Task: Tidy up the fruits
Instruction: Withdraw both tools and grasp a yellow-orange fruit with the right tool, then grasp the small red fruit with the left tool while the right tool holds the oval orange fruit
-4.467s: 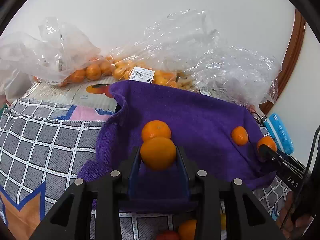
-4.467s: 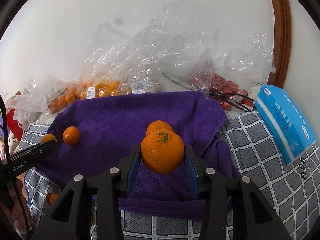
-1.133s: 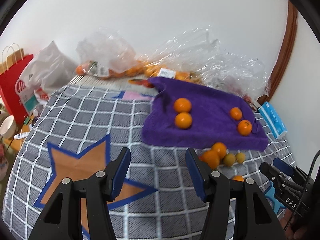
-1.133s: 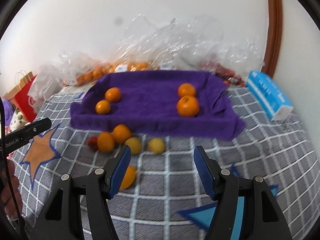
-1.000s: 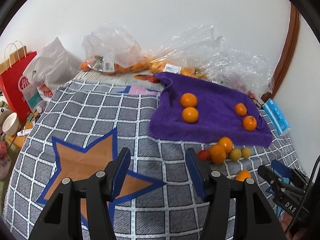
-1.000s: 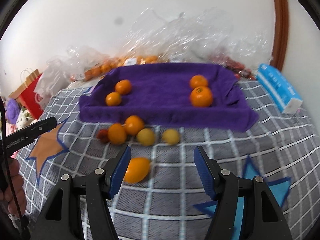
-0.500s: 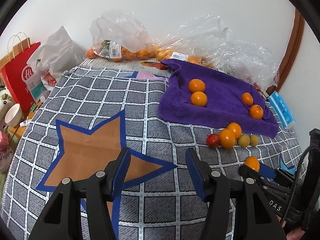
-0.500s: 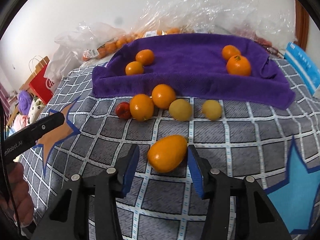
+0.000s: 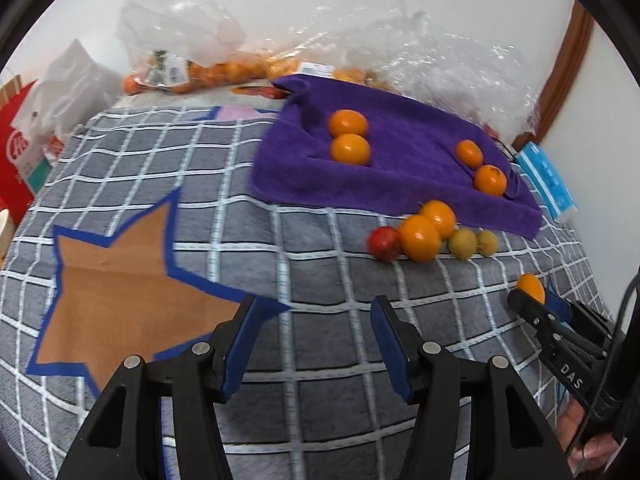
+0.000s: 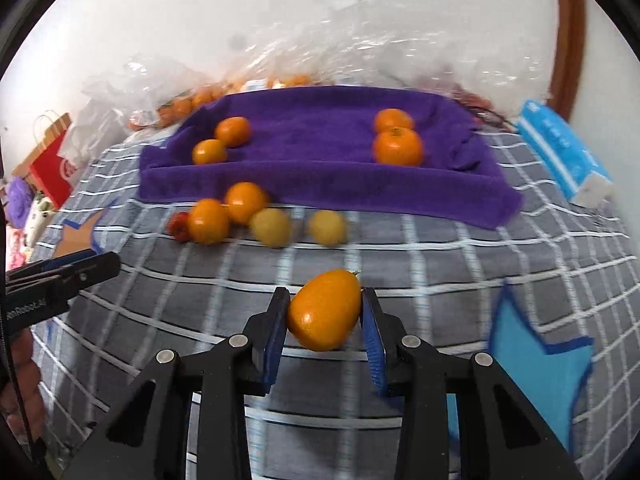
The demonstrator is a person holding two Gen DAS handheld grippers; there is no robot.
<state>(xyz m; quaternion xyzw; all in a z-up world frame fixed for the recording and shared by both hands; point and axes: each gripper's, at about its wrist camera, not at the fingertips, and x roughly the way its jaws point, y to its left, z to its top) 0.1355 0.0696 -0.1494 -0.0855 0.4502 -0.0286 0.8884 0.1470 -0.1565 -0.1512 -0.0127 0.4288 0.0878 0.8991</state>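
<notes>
An oval orange fruit (image 10: 320, 318) sits between the blue pads of my right gripper (image 10: 325, 295), just above the checked cloth. The jaws are closing and both pads touch the fruit. In the left wrist view the same fruit (image 9: 530, 285) shows at the right gripper's tip. My left gripper (image 9: 313, 307) hangs open over the grey checked cloth, with nothing between its fingers. A purple towel (image 10: 312, 140) at the back carries two pairs of oranges (image 10: 398, 148) (image 10: 210, 151). Loose in front of it lie two oranges (image 10: 208, 221), a small red fruit (image 10: 179, 227) and two yellow fruits (image 10: 271, 227).
Clear plastic bags of oranges (image 9: 224, 70) pile along the wall behind the towel. A blue packet (image 10: 560, 152) lies at the right edge, a red paper bag (image 9: 18, 148) at the left. A brown star (image 9: 116, 268) is printed on the cloth. A hand (image 10: 20, 384) holds the left gripper.
My right gripper came down around the oval orange fruit and its jaws narrowed onto it. My left gripper sank a little toward the cloth and stayed open.
</notes>
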